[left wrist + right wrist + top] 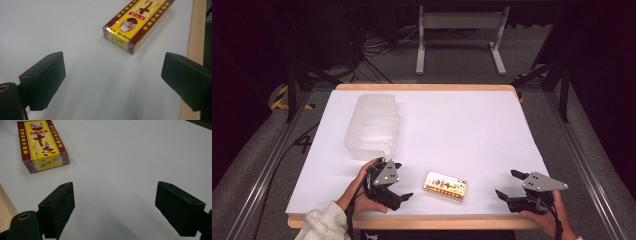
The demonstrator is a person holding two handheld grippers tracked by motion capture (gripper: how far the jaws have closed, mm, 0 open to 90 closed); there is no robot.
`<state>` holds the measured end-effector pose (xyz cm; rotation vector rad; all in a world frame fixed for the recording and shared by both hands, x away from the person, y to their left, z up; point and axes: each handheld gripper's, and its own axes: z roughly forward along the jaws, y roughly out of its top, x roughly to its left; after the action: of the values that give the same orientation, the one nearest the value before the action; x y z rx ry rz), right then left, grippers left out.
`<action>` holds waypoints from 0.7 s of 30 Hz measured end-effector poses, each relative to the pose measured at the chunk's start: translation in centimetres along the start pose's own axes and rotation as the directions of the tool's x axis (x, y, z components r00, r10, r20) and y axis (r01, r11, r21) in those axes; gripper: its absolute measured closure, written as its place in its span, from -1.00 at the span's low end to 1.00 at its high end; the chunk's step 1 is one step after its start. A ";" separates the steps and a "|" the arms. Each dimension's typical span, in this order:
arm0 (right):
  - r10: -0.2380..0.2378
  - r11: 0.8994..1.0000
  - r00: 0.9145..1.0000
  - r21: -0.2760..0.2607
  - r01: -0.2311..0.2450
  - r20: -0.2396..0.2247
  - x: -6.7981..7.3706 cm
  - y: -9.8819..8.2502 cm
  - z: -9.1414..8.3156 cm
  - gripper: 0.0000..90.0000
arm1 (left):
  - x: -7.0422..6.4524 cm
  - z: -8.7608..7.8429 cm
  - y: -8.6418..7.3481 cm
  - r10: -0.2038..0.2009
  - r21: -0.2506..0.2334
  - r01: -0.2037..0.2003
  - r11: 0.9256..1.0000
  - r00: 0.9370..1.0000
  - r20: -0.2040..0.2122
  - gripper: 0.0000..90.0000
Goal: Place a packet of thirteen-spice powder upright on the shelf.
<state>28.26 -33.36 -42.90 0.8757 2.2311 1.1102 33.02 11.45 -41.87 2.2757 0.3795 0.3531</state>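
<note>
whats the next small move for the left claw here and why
Probably ease the left claw forward to straddle the yellow box. Its jaws stand open with nothing between them, and the box lies flat on the white table just ahead of it, untouched, closer to it than to the right claw.

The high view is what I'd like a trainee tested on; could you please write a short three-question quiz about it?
1. True or false: the left gripper is shut on the box.
2. What lies at the table's far left?
3. The box lies: A) between the grippers, B) beyond the container, C) off the table.

Key:
1. False; its jaws are open and the box lies apart.
2. A clear plastic container.
3. A; the right gripper is also open.
</note>
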 end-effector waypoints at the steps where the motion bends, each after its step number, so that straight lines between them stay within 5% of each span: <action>1: -0.001 1.000 1.000 0.002 0.001 0.002 0.0 0.0 -0.1 -0.63 | 0.0 0.0 -0.1 0.005 -0.003 -0.005 1.000 1.000 -0.001 -0.85; 8: -0.005 1.000 1.000 -0.008 0.005 0.008 0.2 0.4 -0.2 -0.63 | 0.2 0.3 -0.1 0.004 -0.028 -0.004 1.000 1.000 -0.004 -0.80; 14: -0.002 1.000 1.000 0.000 0.002 0.003 0.2 0.3 0.0 -0.63 | 0.7 0.4 0.2 -0.044 -0.028 0.044 0.999 0.999 0.027 -0.75; 21: 0.005 1.000 1.000 0.000 -0.005 -0.002 0.2 0.2 0.0 -0.63 | 0.9 1.7 2.4 -0.003 -0.010 0.004 1.000 0.996 0.088 -0.64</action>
<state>28.20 -33.15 -42.77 0.8816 2.2318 1.1134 34.84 9.14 -41.05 2.2714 0.3361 0.2512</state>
